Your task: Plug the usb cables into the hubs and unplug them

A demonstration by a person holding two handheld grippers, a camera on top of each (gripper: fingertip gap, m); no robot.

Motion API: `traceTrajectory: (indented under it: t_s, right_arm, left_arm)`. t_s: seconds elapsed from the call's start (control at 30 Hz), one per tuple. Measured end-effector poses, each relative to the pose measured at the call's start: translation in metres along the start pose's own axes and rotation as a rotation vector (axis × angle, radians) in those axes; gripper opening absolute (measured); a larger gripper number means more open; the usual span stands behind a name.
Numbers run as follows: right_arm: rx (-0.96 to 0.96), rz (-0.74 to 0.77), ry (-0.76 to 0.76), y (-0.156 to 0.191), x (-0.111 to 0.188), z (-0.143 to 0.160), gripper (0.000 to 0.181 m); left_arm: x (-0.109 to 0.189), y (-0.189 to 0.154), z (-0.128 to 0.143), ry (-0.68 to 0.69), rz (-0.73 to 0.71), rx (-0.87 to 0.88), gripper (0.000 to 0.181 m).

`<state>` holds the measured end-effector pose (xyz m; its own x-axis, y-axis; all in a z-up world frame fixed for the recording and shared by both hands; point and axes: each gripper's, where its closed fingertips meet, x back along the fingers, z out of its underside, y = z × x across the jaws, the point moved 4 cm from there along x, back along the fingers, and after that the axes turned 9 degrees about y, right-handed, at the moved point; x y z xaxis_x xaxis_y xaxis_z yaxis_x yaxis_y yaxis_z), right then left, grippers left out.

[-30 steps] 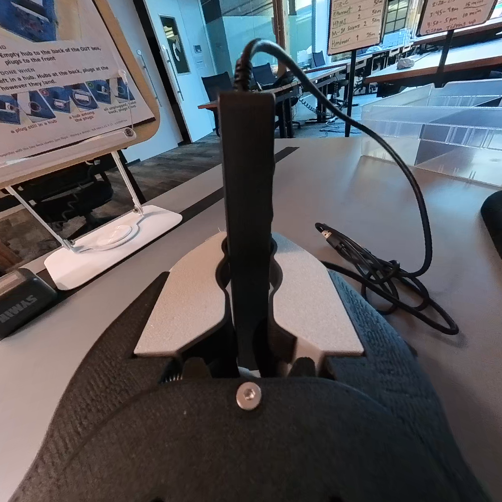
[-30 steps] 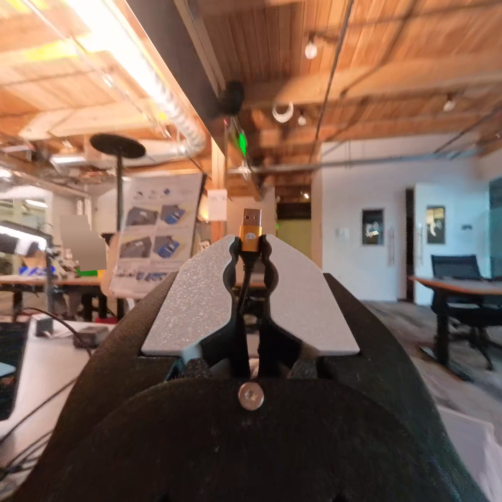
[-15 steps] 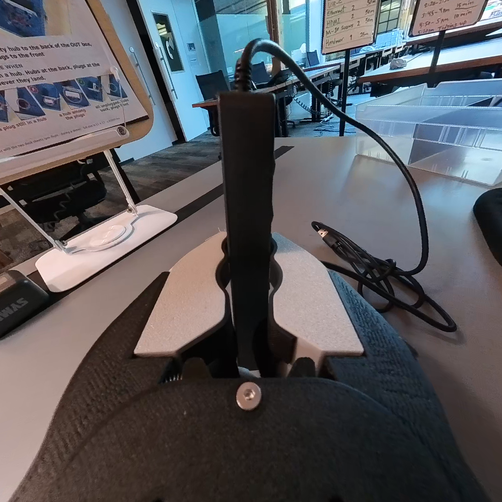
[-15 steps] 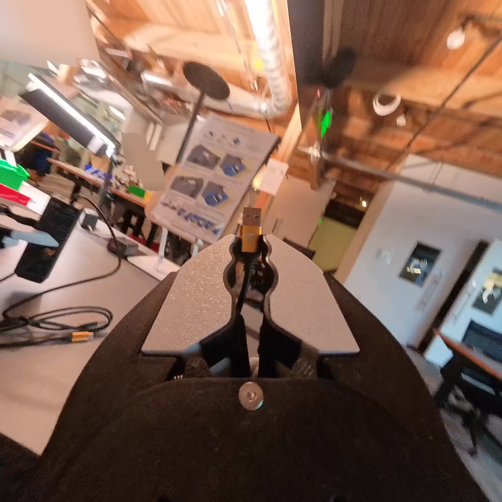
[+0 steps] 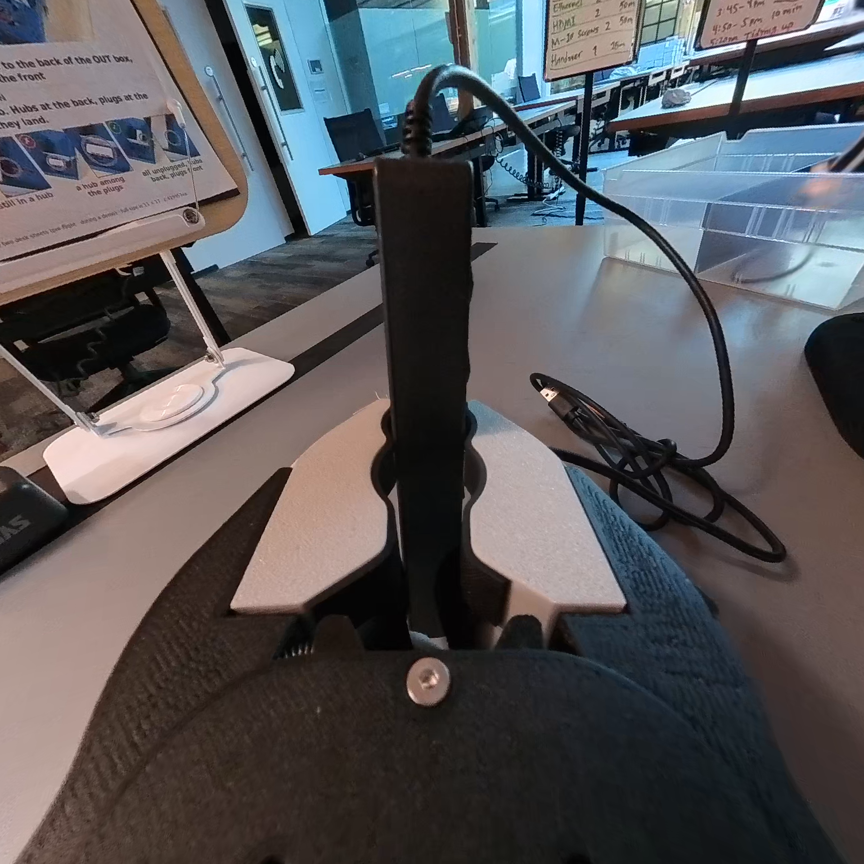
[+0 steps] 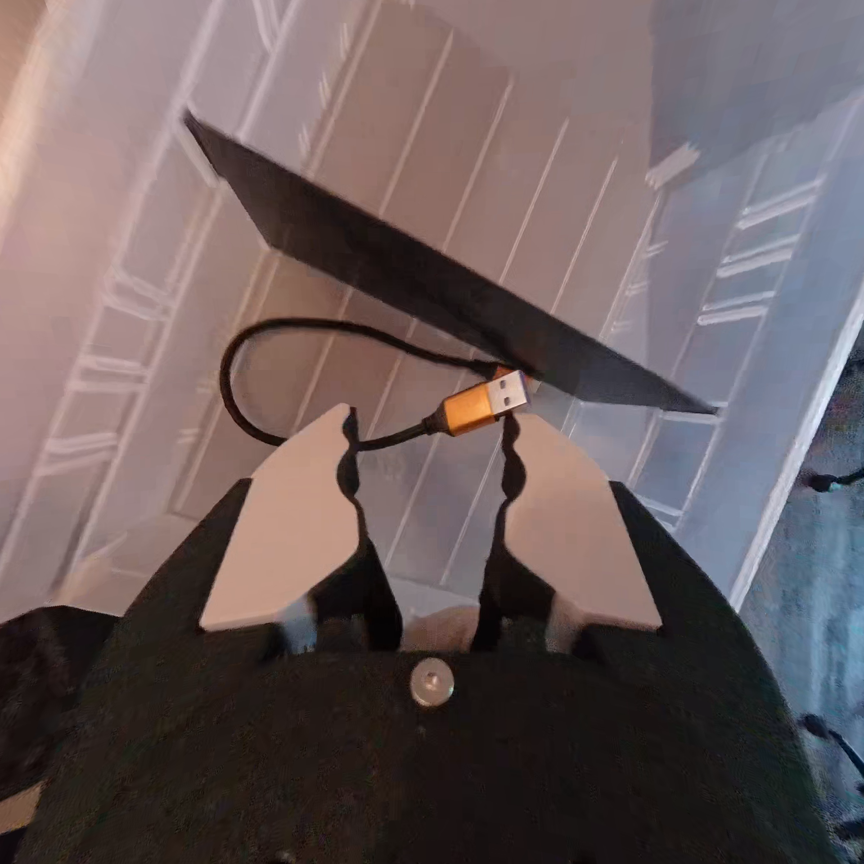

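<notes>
Your left gripper (image 5: 428, 421) pinches the long black plastic USB hub (image 5: 423, 299), its long axis pointing away. Only the right wrist view shows your right gripper (image 6: 428, 416) spread, with the gold-shelled USB plug (image 6: 486, 407) over the clear plastic bin (image 6: 467, 163), pointing right.

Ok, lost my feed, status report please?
Left gripper shut on black hub. Right gripper open, orange USB plug loose over clear bin. Black divider beside plug.
</notes>
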<state>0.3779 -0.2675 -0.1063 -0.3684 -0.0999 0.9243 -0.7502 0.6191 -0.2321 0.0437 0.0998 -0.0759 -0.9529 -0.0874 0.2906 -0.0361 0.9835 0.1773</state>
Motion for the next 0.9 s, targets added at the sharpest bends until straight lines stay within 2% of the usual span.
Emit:
traceTrajectory:
  t_s: [0.1, 0.23, 0.3, 0.4, 0.47, 0.5, 0.57, 0.67, 0.73, 0.8, 0.9]
  right_arm:
    - [-0.038, 0.12, -0.166, -0.007, 0.032, -0.017, 0.088]
    - [-0.139, 0.292, -0.455, -0.012, 0.088, -0.038, 0.095]
    - [-0.135, 0.411, -0.461, -0.015, 0.1, -0.035, 0.1]
    - [-0.091, 0.425, -0.297, -0.013, 0.089, -0.021, 0.119]
    - [-0.135, 0.481, -0.373, -0.022, 0.099, -0.024, 0.118]
    - [-0.166, 0.512, -0.472, -0.025, 0.112, -0.029, 0.117]
    - [-0.184, 0.527, -0.771, -0.02, 0.147, -0.041, 0.118]
    - [-0.16, 0.405, -1.349, 0.016, 0.209, -0.053, 0.119]
    - [-0.151, 0.291, -1.66, 0.047, 0.243, -0.05, 0.12]
    - [-0.117, 0.146, -1.913, 0.086, 0.268, -0.042, 0.112]
    - [0.131, -0.263, -2.125, 0.171, 0.284, -0.034, 0.079]
  left_arm:
    - [-0.001, 0.0, 0.0, -0.006, 0.014, 0.02, 0.024]
    - [0.0, -0.001, -0.002, -0.027, 0.047, 0.071, 0.025]
    - [0.002, 0.0, -0.003, -0.033, 0.046, 0.073, 0.025]
    - [0.002, -0.001, -0.003, -0.034, 0.052, 0.073, 0.025]
    - [0.002, -0.002, -0.004, -0.034, 0.058, 0.069, 0.025]
    - [0.002, -0.003, -0.004, -0.036, 0.06, 0.067, 0.025]
    - [0.002, -0.004, -0.005, -0.042, 0.066, 0.069, 0.025]
    - [0.002, -0.004, -0.006, -0.047, 0.075, 0.078, 0.025]
    - [0.001, -0.005, -0.006, -0.047, 0.071, 0.071, 0.025]
    - [0.002, -0.005, -0.007, -0.053, 0.071, 0.067, 0.025]
    - [0.003, -0.006, -0.009, -0.074, 0.064, 0.064, 0.025]
